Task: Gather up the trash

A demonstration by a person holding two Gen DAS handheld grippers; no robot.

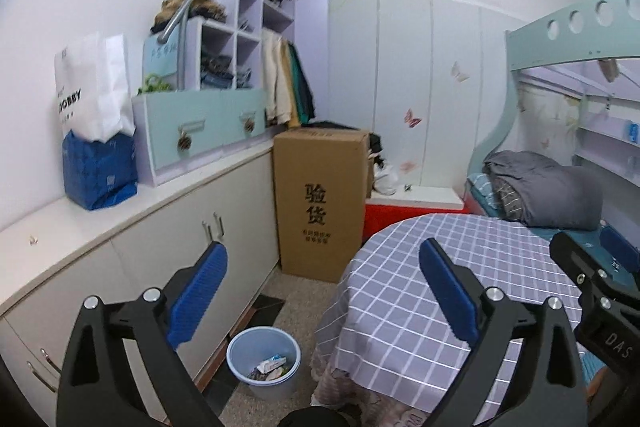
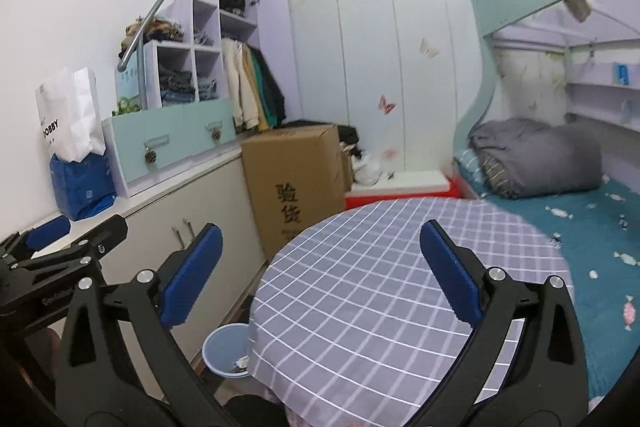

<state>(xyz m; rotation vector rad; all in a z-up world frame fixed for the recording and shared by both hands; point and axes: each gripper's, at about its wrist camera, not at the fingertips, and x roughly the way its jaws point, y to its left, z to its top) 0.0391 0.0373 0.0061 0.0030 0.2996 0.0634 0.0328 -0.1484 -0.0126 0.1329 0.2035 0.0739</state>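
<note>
Blue bin (image 1: 264, 359) upright, mouth up, trash (image 1: 272, 367) inside.

The round table (image 2: 360, 267) hides half the blue bin (image 2: 224, 351); its trash (image 1: 270, 367) is too small to identify.

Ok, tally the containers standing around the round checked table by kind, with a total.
Light blue plastic waste bin on the floor, with trash inside: 1
Tall brown cardboard box: 1
Bags on the white counter, one white paper bag and one blue plastic bag: 2
Total: 4
</note>
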